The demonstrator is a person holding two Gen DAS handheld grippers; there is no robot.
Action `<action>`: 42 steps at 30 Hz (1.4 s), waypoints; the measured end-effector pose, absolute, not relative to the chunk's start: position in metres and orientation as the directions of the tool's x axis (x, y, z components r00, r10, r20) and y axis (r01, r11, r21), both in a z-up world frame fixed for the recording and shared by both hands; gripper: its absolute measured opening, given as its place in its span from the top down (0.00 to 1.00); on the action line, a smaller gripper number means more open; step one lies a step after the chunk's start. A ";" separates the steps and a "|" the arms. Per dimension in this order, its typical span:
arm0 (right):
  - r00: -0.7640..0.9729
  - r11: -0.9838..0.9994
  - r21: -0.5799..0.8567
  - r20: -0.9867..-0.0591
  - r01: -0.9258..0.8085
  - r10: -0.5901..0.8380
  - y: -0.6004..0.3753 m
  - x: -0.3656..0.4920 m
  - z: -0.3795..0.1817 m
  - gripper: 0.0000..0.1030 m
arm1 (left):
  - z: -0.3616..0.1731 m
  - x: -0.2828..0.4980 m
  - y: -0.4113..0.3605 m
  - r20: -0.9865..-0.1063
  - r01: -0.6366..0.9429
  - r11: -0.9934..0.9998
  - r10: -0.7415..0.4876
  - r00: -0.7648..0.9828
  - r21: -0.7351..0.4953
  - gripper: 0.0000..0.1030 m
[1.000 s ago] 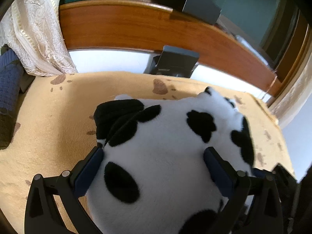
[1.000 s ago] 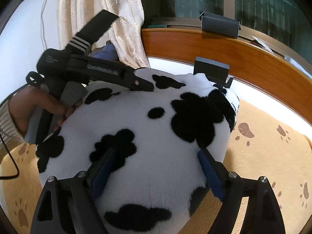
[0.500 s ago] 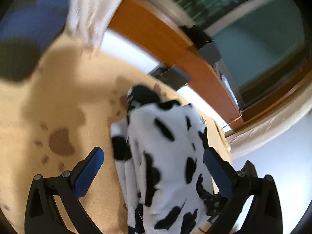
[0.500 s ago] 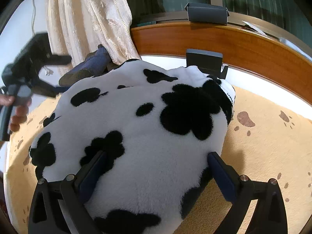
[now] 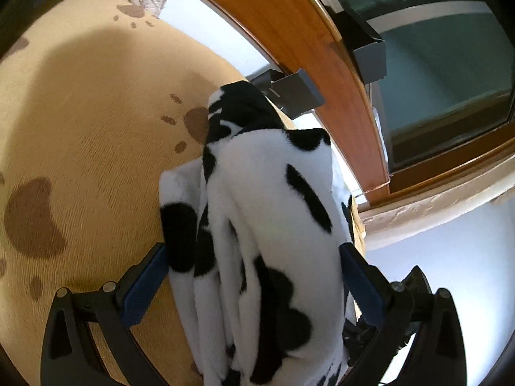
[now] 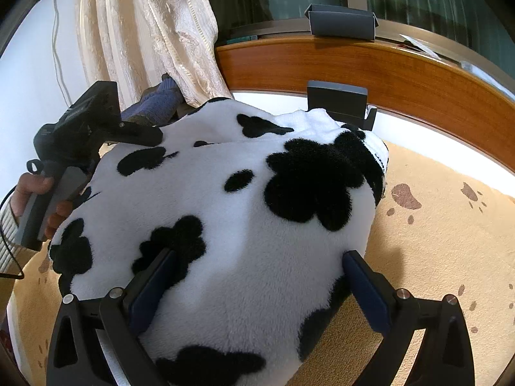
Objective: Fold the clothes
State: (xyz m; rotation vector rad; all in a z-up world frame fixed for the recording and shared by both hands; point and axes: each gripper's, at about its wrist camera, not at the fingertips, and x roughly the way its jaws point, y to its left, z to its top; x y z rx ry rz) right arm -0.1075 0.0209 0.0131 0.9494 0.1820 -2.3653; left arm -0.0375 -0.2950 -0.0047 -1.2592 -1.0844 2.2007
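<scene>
A fluffy white garment with black cow spots (image 6: 244, 212) lies folded in a thick pile on the tan paw-print mat (image 6: 444, 241). My right gripper (image 6: 257, 280) is open, its blue pads wide apart on either side of the pile's near end. In the left wrist view the same garment (image 5: 267, 225) shows edge-on with its folded layers stacked. My left gripper (image 5: 254, 276) is open, its fingers straddling the pile's side. The left gripper also shows in the right wrist view (image 6: 96, 128) at the pile's far left edge, held by a hand.
A wooden ledge (image 6: 370, 70) runs behind the mat, with grey boxes (image 6: 341, 25) on and below it. A cream curtain (image 6: 145, 32) hangs at the back left beside a blue knitted item (image 6: 161, 103). Bare mat lies left of the pile (image 5: 80, 128).
The left gripper swung away to the pile's left side, then came back in against its edge. The right gripper backed off slightly and stayed open around the near end.
</scene>
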 end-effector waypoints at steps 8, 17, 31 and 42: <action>-0.578 -0.823 0.091 -0.669 0.560 -0.467 0.021 -0.109 0.013 0.01 | -0.005 -0.044 -0.298 -0.468 -0.045 -0.565 0.723 -0.509 -0.824 0.00; -0.556 -0.804 0.191 -0.632 0.563 -0.540 0.035 -0.111 0.017 0.01 | -0.005 -0.044 -0.296 -0.460 -0.103 -0.575 0.737 -0.496 -0.811 0.00; -0.472 -0.767 0.604 -0.623 0.217 -0.624 0.085 -0.185 0.006 0.01 | -0.005 -0.049 -0.291 -0.526 -0.081 -0.623 0.717 -0.458 -0.778 0.00; -0.392 -0.676 0.709 -0.574 0.201 -0.719 0.073 -0.197 -0.008 0.01 | -0.004 -0.055 -0.285 -0.554 -0.099 -0.639 0.724 -0.411 -0.763 0.00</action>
